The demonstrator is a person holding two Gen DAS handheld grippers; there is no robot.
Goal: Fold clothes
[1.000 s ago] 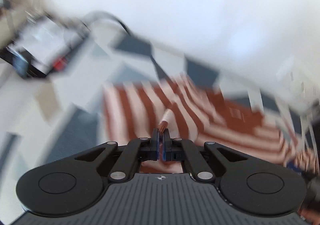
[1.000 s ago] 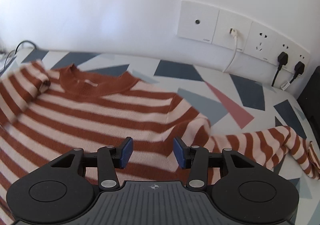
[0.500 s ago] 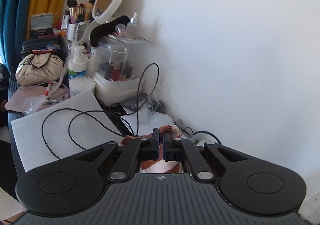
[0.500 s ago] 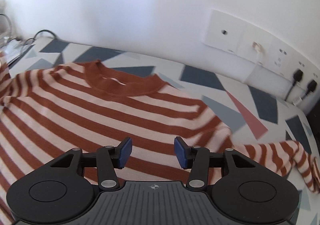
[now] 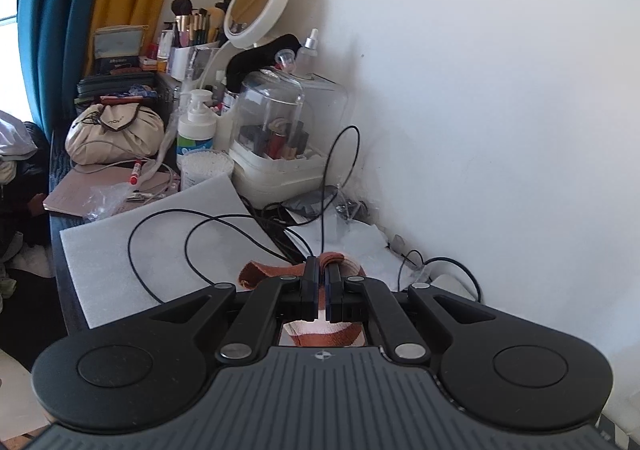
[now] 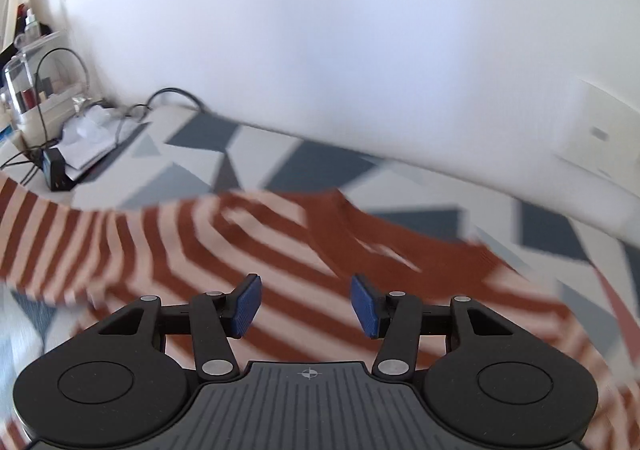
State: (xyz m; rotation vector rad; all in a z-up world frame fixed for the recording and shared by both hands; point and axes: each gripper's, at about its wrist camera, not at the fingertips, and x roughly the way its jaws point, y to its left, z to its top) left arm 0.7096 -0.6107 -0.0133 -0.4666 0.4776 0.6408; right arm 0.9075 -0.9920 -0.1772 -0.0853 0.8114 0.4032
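Observation:
A rust-and-cream striped sweater (image 6: 168, 250) lies spread on the patterned table cover (image 6: 276, 166), blurred by motion. Its rust collar (image 6: 352, 230) sits just beyond my right gripper's fingertips. My right gripper (image 6: 306, 304) hovers over the sweater's body, open, with nothing between its blue pads (image 6: 246, 304). In the left wrist view my left gripper (image 5: 322, 270) is shut on a rust cuff of the sweater (image 5: 260, 274), lifted off the table. More striped cloth hangs under the jaws. The stretched sleeve (image 6: 36, 218) runs off to the left in the right wrist view.
Ahead of the left gripper are a white foam sheet (image 5: 160, 250), looping black cables (image 5: 224, 226), a clear cosmetics box (image 5: 280, 130), a pump bottle (image 5: 196, 130) and a round mirror (image 5: 258, 8). A black box (image 6: 54, 170) and papers sit at the table's far left. The wall is close behind.
My left gripper rose and swung away from the sweater's body toward the cluttered dresser, still holding the cuff. My right gripper slid left over the sweater, and its jaws stand a little wider.

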